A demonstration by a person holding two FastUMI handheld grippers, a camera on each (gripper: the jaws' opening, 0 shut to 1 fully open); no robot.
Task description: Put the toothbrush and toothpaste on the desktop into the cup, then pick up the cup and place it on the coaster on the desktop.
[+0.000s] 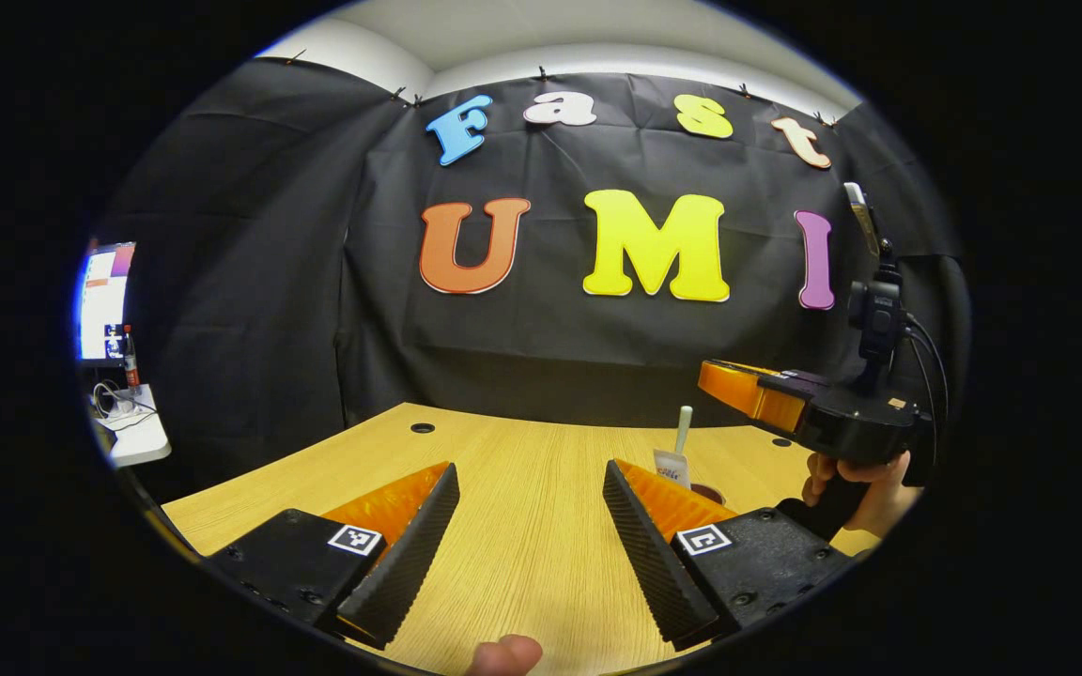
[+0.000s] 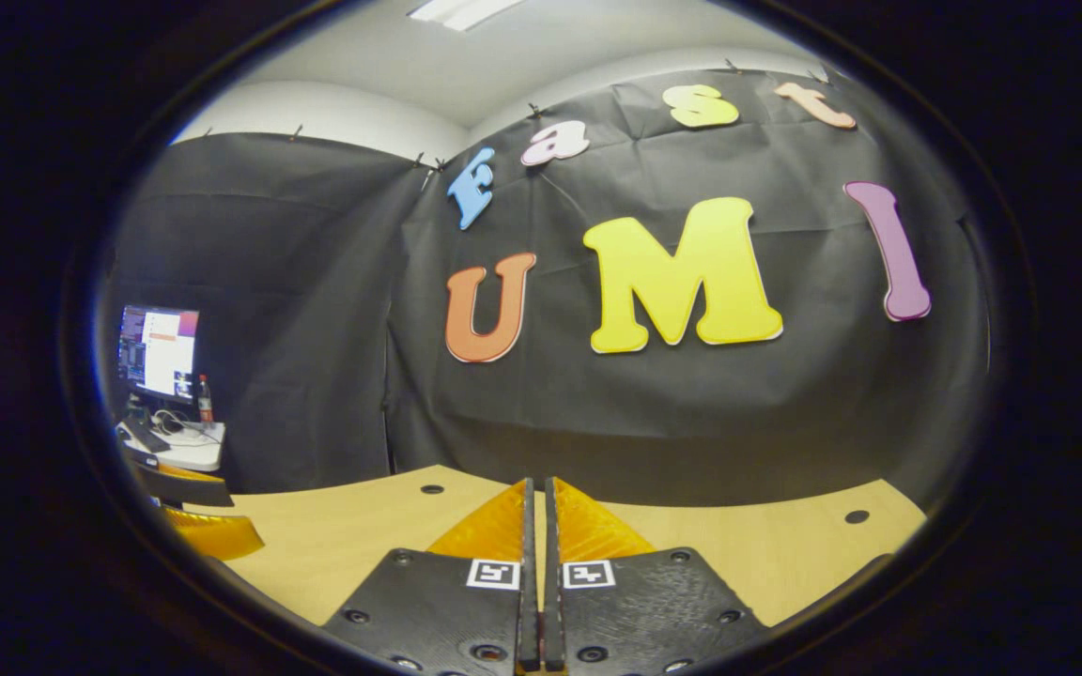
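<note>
Now the left gripper (image 1: 530,526) hangs low over the bench (image 1: 522,469), fingers wide apart and holding nothing. Just behind its right finger stands the cup (image 1: 707,492), mostly hidden, with the toothbrush (image 1: 683,429) and toothpaste (image 1: 672,467) poking up out of it. I cannot see the coaster. The right gripper (image 2: 537,526) is squeezed shut on nothing. Either gripper could bump the cup and tip it over.
</note>
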